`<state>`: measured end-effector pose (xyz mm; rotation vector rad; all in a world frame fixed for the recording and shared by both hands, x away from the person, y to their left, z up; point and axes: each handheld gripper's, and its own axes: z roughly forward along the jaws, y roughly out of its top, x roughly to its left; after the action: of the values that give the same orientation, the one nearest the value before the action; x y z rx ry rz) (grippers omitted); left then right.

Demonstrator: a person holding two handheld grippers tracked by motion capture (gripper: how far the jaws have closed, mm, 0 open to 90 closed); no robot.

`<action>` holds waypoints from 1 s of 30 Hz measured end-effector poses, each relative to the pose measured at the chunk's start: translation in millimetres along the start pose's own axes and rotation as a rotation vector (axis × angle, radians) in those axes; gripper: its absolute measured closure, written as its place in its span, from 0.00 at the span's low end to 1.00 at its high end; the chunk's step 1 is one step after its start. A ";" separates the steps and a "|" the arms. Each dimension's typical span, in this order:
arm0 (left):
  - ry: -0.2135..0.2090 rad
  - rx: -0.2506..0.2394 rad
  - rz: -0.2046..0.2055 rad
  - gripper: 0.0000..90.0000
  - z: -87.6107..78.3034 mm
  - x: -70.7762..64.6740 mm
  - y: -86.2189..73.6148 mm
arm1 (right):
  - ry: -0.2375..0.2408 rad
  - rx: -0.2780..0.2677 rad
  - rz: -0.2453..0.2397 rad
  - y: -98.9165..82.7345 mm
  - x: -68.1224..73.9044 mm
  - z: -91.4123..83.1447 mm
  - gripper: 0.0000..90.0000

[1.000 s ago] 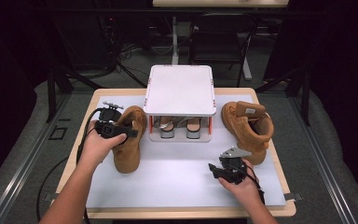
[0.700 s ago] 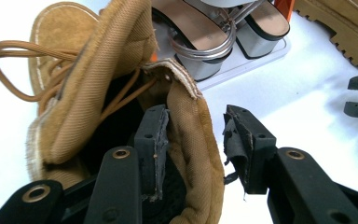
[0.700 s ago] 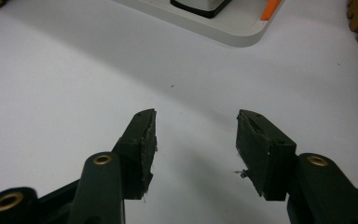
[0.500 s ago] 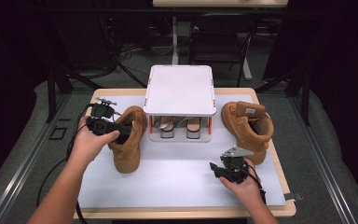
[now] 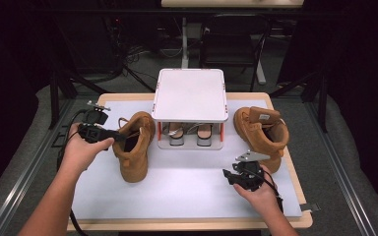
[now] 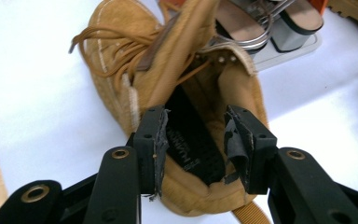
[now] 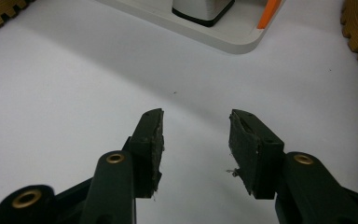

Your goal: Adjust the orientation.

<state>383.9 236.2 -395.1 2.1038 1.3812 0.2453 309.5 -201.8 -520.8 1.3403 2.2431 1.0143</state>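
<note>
White rack (image 5: 189,93) stands between two boots (image 5: 134,145).

Laboratory recording bay: wooden table (image 5: 285,223) with white mat (image 5: 187,189), dark surround, floor cables (image 5: 128,59), metal framing (image 5: 19,172)

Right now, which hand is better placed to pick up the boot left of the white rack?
The left. The left gripper has its open jaws at that boot's heel collar, not yet pressing. The right gripper hovers over bare mat beside the other boot, with nothing between its jaws, which have just been closing.
</note>
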 end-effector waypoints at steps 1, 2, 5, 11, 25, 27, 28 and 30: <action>0.004 0.004 -0.003 0.65 -0.7 1.6 -0.2 | -0.003 0.013 0.001 1.0 -0.1 -0.5 0.62; 0.005 0.007 -0.007 0.65 -1.1 2.6 -0.2 | -0.003 0.019 0.001 2.0 0.0 -0.5 0.62; 0.020 0.032 -0.012 0.65 1.0 7.7 -0.8 | -0.005 0.045 -0.011 4.7 0.0 -2.7 0.63; 0.037 0.055 -0.018 0.65 5.7 11.7 -2.0 | -0.005 0.089 -0.029 15.2 -1.3 -11.0 0.63; 0.027 0.044 -0.023 0.65 5.5 14.0 -5.8 | -0.049 0.252 -0.050 58.8 -19.4 -33.2 0.65; 0.027 0.044 -0.019 0.65 4.9 14.1 -5.7 | -0.064 0.284 -0.057 66.5 -22.5 -35.4 0.65; 0.027 0.045 -0.019 0.65 4.8 14.1 -5.7 | -0.073 0.303 -0.066 69.9 -24.3 -36.5 0.65; 0.029 0.045 -0.018 0.65 4.4 14.2 -5.6 | -0.073 0.334 -0.063 75.2 -26.3 -37.5 0.66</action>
<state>387.9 248.5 -404.2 2.1308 1.4346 0.2402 347.0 -217.0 -442.6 1.3975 2.4585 0.5751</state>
